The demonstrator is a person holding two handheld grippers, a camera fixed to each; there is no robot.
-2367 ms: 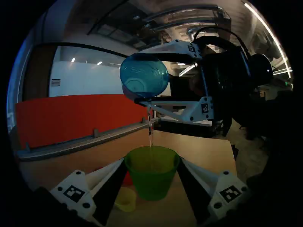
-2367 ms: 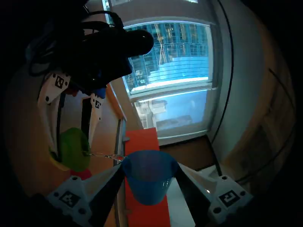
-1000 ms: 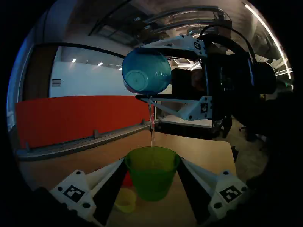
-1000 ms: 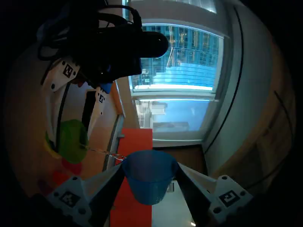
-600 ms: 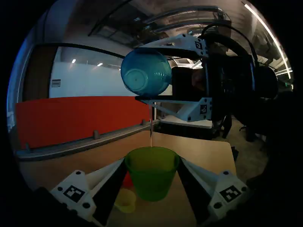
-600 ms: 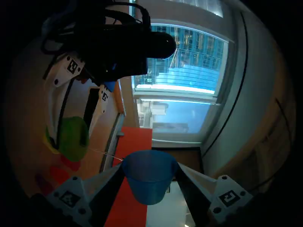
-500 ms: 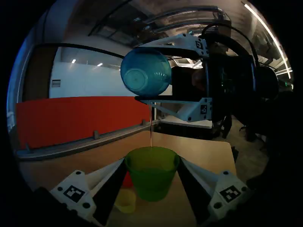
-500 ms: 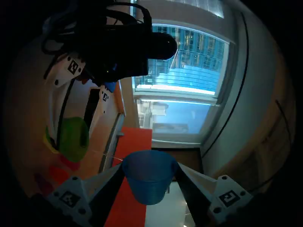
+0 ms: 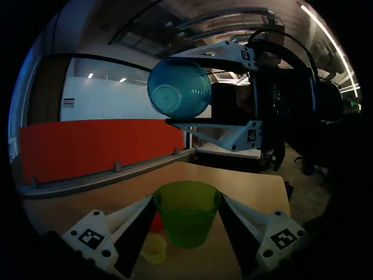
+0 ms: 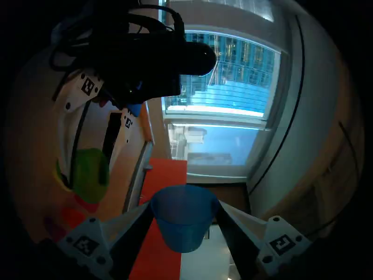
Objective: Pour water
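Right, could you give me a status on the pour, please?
Left gripper shut on green cup, upright. Right gripper shut on blue cup, tipped above it; no stream visible. Nothing between them.

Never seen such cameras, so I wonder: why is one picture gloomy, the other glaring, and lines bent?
Left gripper view: dim room light, yet the green cup and blue cup look sharp; ceiling lights curve from fisheye distortion. Right gripper view: the bright window backlights the left claw, its housing nearly black.
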